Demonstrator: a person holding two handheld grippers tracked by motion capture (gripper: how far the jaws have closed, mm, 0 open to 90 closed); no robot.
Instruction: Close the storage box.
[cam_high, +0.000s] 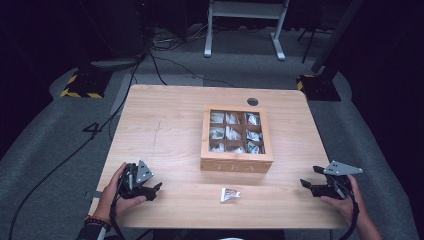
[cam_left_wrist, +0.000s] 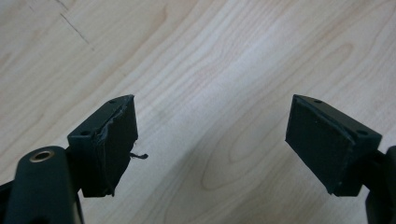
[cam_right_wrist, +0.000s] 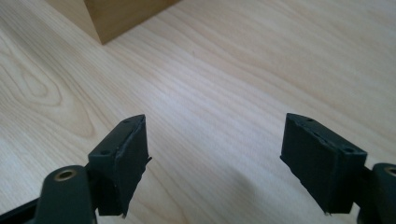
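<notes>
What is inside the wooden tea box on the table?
The wooden tea box has nine compartments, each holding pale tea packets seen through the top. Anything beneath those packets is covered. One loose tea packet lies outside, in front.

High view down over table (cam_high: 165, 125); both gripper views close above, perhaps sharing its woodgrain.

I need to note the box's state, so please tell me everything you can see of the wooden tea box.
The wooden tea box is square, of light wood, with TEA on its front wall. Its top shows nine compartments in a three-by-three grid, each holding pale tea packets; whether a clear lid covers them cannot be told. It rests flat on the table, right of centre. One loose packet lies in front, apart from it. Neither gripper touches it.
</notes>
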